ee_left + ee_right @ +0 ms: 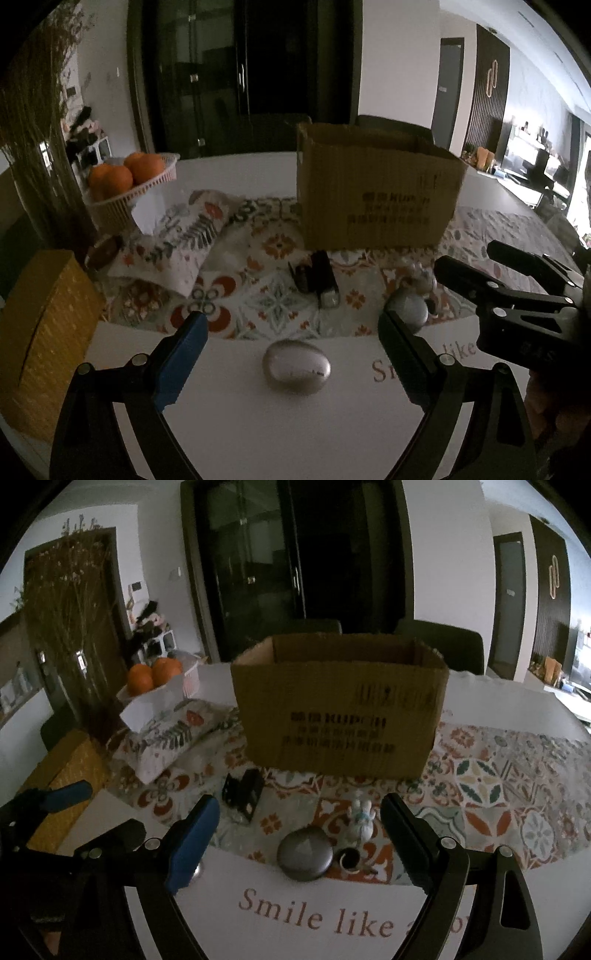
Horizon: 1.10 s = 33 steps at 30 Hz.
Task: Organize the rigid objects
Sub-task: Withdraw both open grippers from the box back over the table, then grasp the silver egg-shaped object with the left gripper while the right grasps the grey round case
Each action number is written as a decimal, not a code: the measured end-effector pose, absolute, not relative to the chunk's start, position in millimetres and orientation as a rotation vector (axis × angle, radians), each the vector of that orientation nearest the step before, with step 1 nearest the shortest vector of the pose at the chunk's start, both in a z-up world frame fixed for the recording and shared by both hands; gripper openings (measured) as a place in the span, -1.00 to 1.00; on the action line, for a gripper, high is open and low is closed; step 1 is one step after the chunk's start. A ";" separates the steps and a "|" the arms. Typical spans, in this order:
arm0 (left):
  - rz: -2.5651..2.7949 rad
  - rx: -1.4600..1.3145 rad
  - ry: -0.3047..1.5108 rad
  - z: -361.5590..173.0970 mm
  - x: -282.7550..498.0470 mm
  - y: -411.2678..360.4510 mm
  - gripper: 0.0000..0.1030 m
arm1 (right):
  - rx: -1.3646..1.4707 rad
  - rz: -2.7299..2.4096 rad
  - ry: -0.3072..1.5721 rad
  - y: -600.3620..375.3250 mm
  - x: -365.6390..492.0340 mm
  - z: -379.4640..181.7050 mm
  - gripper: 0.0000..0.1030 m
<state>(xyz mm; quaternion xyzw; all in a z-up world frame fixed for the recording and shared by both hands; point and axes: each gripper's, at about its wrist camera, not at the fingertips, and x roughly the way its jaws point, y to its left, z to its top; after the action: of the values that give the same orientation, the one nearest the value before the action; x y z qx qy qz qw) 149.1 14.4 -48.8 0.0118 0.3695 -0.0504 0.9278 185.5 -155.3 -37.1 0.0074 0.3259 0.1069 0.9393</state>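
hovering near a silver egg-shaped object (296,367), left gripper (291,328) spread; right gripper (301,814) spread, cardboard box (340,716) far behind.

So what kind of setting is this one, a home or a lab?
Most likely a home dining area: a table with a patterned tile-print cloth, a basket of oranges, a fabric-covered tissue box, and dark glass-door cabinets behind. An open cardboard box sits mid-table.

Left gripper (291,354): black angular frame, silver rivets at the joints, one finger faced with a blue pad (183,363), the other with a black ribbed pad. Right gripper (299,843): same black frame, rivets and blue-and-black pads; pale embossed letters mark its body.
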 end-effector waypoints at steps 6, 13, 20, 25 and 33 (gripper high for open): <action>-0.110 0.031 0.804 -67.4 148.7 14.8 0.83 | 0.000 0.236 0.713 -152.7 186.0 -55.4 0.74; -0.116 0.034 0.852 -88.6 152.0 14.2 0.82 | 0.002 0.270 0.774 -150.6 194.3 -78.3 0.74; -0.122 0.023 0.874 -107.1 159.4 19.7 0.81 | -0.039 0.266 0.823 -144.6 206.7 -99.1 0.73; -0.139 0.013 0.906 -119.8 167.1 21.6 0.79 | -0.073 0.249 0.860 -140.7 213.8 -112.6 0.73; -0.163 0.011 0.950 -135.7 179.4 20.1 0.74 | -0.094 0.229 0.888 -140.1 224.2 -124.2 0.72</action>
<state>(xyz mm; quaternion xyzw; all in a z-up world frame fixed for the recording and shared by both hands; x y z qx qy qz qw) 179.4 20.1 -135.7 0.0052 0.4567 -0.0786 0.8861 224.2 -140.1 -124.2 -0.0455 0.4284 0.1103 0.8957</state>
